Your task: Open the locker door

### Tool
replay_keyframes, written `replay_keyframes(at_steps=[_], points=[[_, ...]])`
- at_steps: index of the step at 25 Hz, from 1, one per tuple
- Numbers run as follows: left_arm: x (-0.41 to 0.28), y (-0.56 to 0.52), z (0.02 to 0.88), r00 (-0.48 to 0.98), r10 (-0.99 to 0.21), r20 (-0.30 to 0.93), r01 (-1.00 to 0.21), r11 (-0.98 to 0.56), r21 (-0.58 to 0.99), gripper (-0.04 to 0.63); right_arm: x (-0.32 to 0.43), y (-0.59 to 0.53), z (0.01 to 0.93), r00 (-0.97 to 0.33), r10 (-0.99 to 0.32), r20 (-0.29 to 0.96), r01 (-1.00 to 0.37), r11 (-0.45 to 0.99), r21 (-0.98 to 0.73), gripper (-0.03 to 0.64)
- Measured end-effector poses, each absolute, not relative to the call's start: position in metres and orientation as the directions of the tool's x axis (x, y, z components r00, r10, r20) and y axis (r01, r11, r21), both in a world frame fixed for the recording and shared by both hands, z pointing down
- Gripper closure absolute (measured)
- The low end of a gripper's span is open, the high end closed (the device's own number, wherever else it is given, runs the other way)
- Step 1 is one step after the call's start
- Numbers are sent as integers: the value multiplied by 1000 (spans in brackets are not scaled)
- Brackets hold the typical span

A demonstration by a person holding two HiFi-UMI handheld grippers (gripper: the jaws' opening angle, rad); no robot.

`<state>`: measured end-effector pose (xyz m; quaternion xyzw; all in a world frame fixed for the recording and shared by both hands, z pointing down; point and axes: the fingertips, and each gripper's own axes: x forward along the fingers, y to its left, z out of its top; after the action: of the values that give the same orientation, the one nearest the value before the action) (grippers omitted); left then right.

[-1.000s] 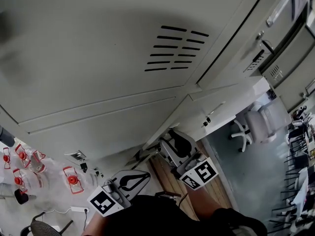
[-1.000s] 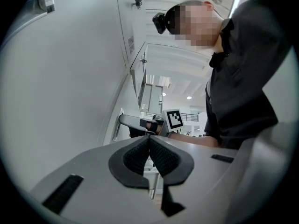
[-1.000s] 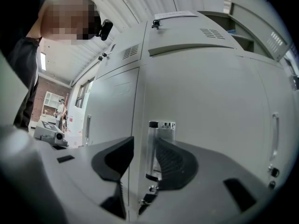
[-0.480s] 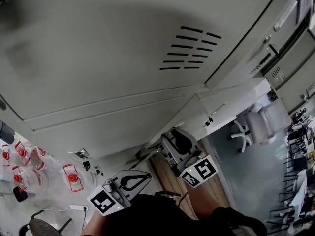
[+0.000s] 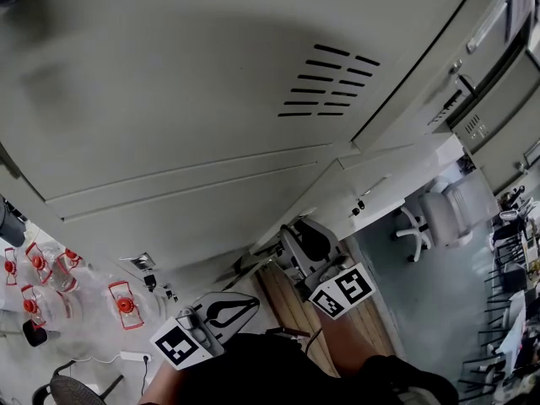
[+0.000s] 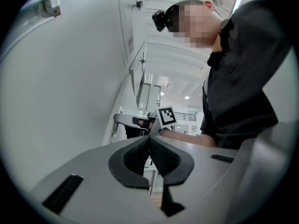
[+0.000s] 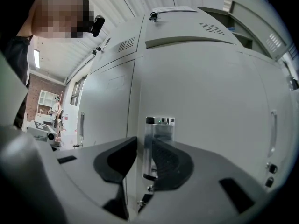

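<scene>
On the grey locker door [image 7: 201,87], the upright handle [image 7: 159,130] stands between the part-open, just-closing jaws of your right gripper [image 7: 145,147]; your left gripper [image 6: 149,148], away from the handle, is closed on nothing.

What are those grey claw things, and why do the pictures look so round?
No robot here: a person holds tongs in each hand. One picture comes from a camera on the person's head, looking down along the grey lockers. The other two come from little cameras riding on the tongs, so each shows its own claws up close. Wide lenses bend everything round. The left tongs are shut and empty. The right tongs point at a locker door; its shiny handle stands between the claws, which have just been closing but do not seem to squeeze it yet.
</scene>
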<state>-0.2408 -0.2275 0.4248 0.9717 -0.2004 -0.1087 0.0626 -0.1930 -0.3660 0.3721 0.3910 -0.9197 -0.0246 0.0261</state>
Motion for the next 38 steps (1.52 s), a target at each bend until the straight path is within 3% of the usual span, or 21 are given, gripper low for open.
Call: replay_keyframes(at_steps=[12, 29, 38], points=[[-236, -228, 426, 874, -452, -180, -421, -888, 183, 578, -185, -350, 372, -744, -668, 16, -667, 744, 42, 511], [-208, -222, 402, 741, -645, -187, -633, -764, 125, 578, -142, -298, 373, -889, -457, -18, -457, 889, 22, 512], [-172, -207, 394, 713, -677, -180, -669, -735, 114, 578, -109, -274, 372, -933, -357, -40, -358, 933, 26, 510]])
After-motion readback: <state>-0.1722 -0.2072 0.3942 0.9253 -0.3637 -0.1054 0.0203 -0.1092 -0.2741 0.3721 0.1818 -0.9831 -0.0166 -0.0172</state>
